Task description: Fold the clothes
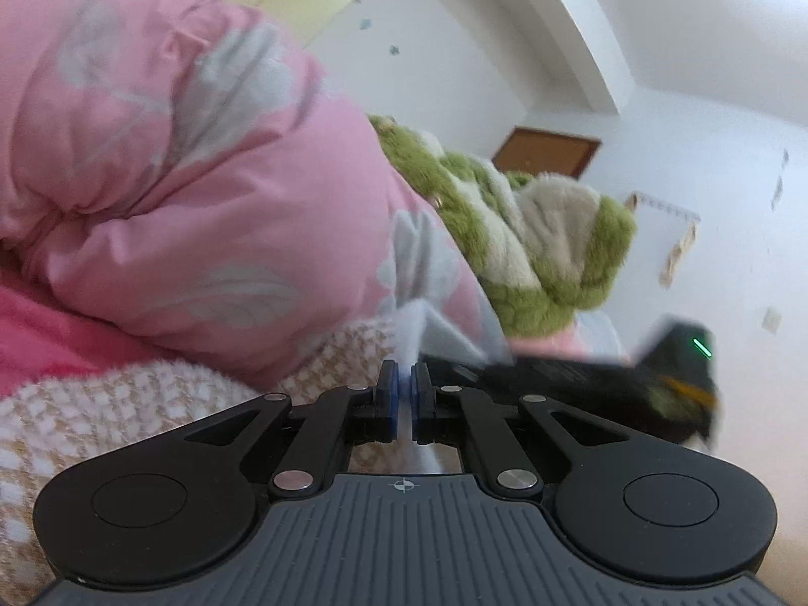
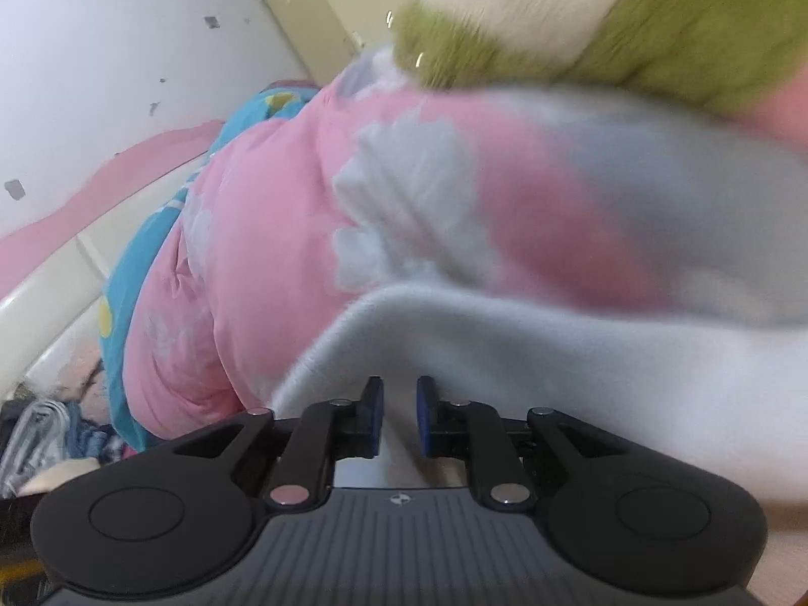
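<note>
White garment [image 2: 505, 353]: pale fleece, edge pinched in both claws, draped in front of pink floral quilt [image 1: 202, 177]; long axis not readable, blurred.
Left gripper [image 1: 403, 389]: level, jaws nearly closed on thin white fold.
Right gripper [image 2: 399, 404]: level, jaws clamping thicker fold.
Green-cream plush blanket [image 1: 530, 232] on quilt; checkered fleece [image 1: 126, 404] below left.

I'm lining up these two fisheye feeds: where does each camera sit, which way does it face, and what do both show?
Left wrist: sits on the left claw, facing along its fingers at the pink floral quilt and green-and-cream plush garment; shut on white cloth.
Right wrist: sits on the right claw, facing the white cloth and quilt; cloth between the fingers.
Shared: quilt, plush garment, white cloth.
</note>
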### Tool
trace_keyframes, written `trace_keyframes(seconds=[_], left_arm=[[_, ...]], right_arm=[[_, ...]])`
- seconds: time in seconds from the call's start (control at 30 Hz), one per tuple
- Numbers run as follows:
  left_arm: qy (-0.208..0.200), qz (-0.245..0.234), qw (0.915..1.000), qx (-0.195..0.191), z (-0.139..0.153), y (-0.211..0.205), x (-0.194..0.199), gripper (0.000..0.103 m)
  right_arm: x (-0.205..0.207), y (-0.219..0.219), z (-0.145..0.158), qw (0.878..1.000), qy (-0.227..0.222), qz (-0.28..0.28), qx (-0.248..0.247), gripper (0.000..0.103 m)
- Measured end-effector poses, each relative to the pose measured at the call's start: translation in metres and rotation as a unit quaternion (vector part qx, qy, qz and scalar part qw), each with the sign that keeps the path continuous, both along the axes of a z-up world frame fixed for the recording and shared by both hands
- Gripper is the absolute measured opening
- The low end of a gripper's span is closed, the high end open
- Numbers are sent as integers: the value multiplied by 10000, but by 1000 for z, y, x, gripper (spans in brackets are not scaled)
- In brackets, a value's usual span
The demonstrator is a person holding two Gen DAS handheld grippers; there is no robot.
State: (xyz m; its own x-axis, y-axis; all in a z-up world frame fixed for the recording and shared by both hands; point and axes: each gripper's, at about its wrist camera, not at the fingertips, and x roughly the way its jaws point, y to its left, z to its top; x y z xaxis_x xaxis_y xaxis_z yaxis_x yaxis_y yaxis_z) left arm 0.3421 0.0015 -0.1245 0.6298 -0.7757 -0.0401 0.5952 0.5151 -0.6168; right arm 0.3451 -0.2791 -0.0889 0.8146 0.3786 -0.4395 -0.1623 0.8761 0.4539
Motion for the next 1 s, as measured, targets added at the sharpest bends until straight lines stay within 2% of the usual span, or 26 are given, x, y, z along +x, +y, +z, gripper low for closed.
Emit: trace_keyframes(seconds=[0.03, 0.1, 0.17, 0.23, 0.3, 0.33, 0.4, 0.5, 0.6, 0.67, 0.73, 0.8, 0.83, 0.87, 0.9, 0.93, 0.97, 1.0], left_arm=[[50, 24, 9999, -89, -1, 3, 1, 3], [107, 46, 9998, -188, -1, 5, 2, 3], [122, 50, 9997, -202, 0, 5, 4, 3], [102, 60, 9998, -176, 0, 5, 4, 3], [130, 134, 9997, -157, -1, 6, 5, 3], [143, 172, 9996, -147, -1, 6, 5, 3], [171, 247, 9995, -128, -2, 8, 6, 3], [237, 377, 9989, -115, -3, 10, 7, 3], [460, 565, 9972, -190, -8, 16, 12, 3], [569, 610, 9964, -174, -9, 17, 14, 3], [546, 646, 9964, -67, -8, 15, 13, 3], [418, 688, 9967, 131, -6, 12, 9, 3], [365, 705, 9966, 242, -4, 10, 8, 3], [327, 717, 9962, 358, -3, 7, 7, 4], [324, 724, 9957, 488, -4, 5, 7, 4], [344, 729, 9948, 619, -4, 3, 8, 4], [378, 724, 9939, 741, -5, 0, 9, 4], [413, 712, 9929, 858, -6, -3, 11, 4]], right_arm=[[-14, -1, 6, 9997, -119, 25, -199, 20], [-38, 4, 15, 9974, -286, 122, -643, 36], [-50, 23, 12, 9902, -394, 446, -1263, 45], [-61, 43, 9, 9780, -500, 767, -1877, 50], [-72, 63, 7, 9607, -603, 1085, -2481, 66], [-76, 72, 5, 9515, -654, 1217, -2748, 68], [-67, 84, -1, 9411, -754, 1221, -3062, 69], [-53, 88, -3, 9411, -793, 1078, -3106, 66], [-50, 81, -1, 9507, -737, 1039, -2827, 66], [-62, 82, 0, 9469, -832, 1123, -2897, 68], [-75, 94, -4, 9332, -990, 1247, -3222, 70], [-76, 109, -8, 9268, -1052, 1352, -3342, 67], [-75, 114, -9, 9251, -1071, 1350, -3385, 61], [-69, 109, -9, 9290, -1044, 1144, -3361, 41], [-63, 104, -9, 9325, -1018, 938, -3335, 32], [-57, 99, -9, 9356, -991, 731, -3308, 29], [-51, 94, -8, 9383, -963, 524, -3280, 17], [-45, 89, -8, 9406, -935, 317, -3250, 14]])
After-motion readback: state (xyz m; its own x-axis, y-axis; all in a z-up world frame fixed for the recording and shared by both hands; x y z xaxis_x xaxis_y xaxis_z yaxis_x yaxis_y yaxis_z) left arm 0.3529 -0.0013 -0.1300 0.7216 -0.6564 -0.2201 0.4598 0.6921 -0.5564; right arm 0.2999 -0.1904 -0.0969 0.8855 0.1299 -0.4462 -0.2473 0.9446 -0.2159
